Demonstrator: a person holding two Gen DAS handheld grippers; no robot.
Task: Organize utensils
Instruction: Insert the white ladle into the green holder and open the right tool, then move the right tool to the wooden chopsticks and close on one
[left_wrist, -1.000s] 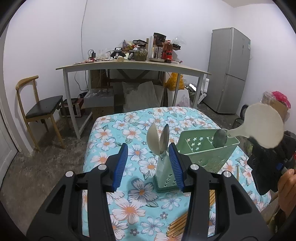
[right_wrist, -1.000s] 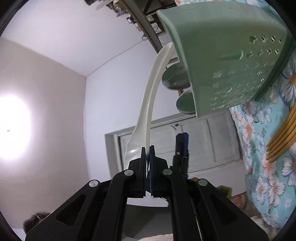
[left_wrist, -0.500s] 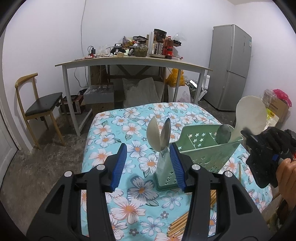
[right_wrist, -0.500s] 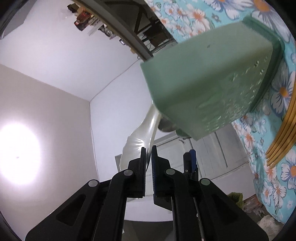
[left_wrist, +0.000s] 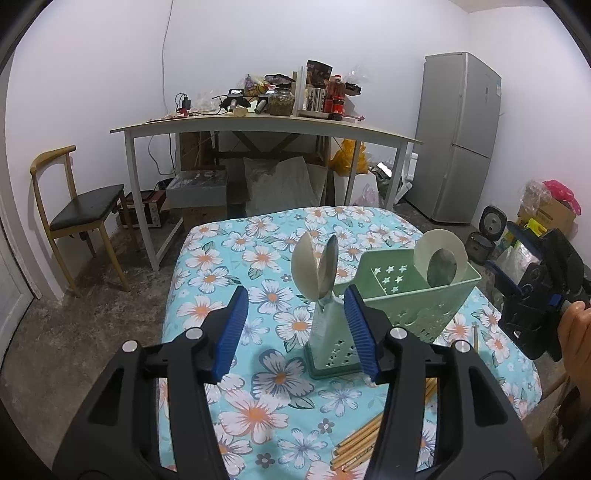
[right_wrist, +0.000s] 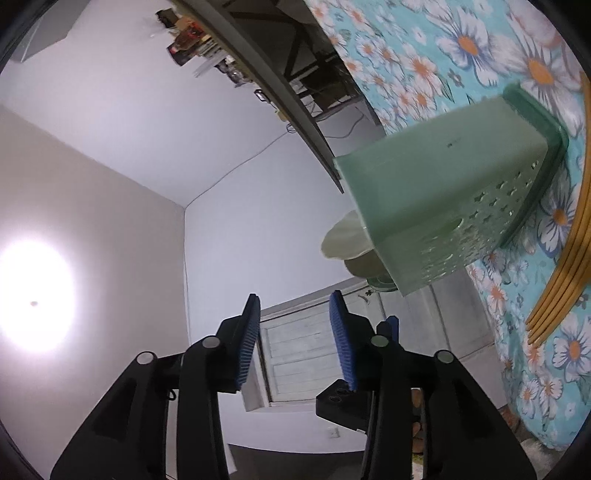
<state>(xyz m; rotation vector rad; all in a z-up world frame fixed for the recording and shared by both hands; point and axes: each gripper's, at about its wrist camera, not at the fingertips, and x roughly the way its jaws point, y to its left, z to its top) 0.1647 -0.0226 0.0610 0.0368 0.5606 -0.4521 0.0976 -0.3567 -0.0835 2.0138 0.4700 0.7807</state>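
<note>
A green utensil holder (left_wrist: 413, 295) stands on the flowered tablecloth (left_wrist: 258, 258). A white spoon (left_wrist: 304, 266) and a metal spoon (left_wrist: 328, 266) stick up from its near end. A round white spoon (left_wrist: 437, 243) and a dark spoon (left_wrist: 441, 267) rest in its far compartment. My left gripper (left_wrist: 294, 306) straddles the holder's near end with its jaws opening; the left pad is clear of the holder. My right gripper (right_wrist: 293, 321) is opening with nothing between its pads, below the holder (right_wrist: 443, 192) and the white spoon (right_wrist: 347, 240). It also shows as the right gripper (left_wrist: 511, 254), held by a hand.
Wooden chopsticks (left_wrist: 362, 443) lie on the cloth near the front edge, also seen as chopsticks (right_wrist: 561, 280). Beyond the table are a cluttered desk (left_wrist: 266, 125), a chair (left_wrist: 74, 214) at left, a fridge (left_wrist: 458, 136) and boxes (left_wrist: 546, 214) at right.
The right gripper opened and let go of the white spoon, which now rests in the holder's far compartment. The right gripper drew back to the right. The left jaws widened slightly.
</note>
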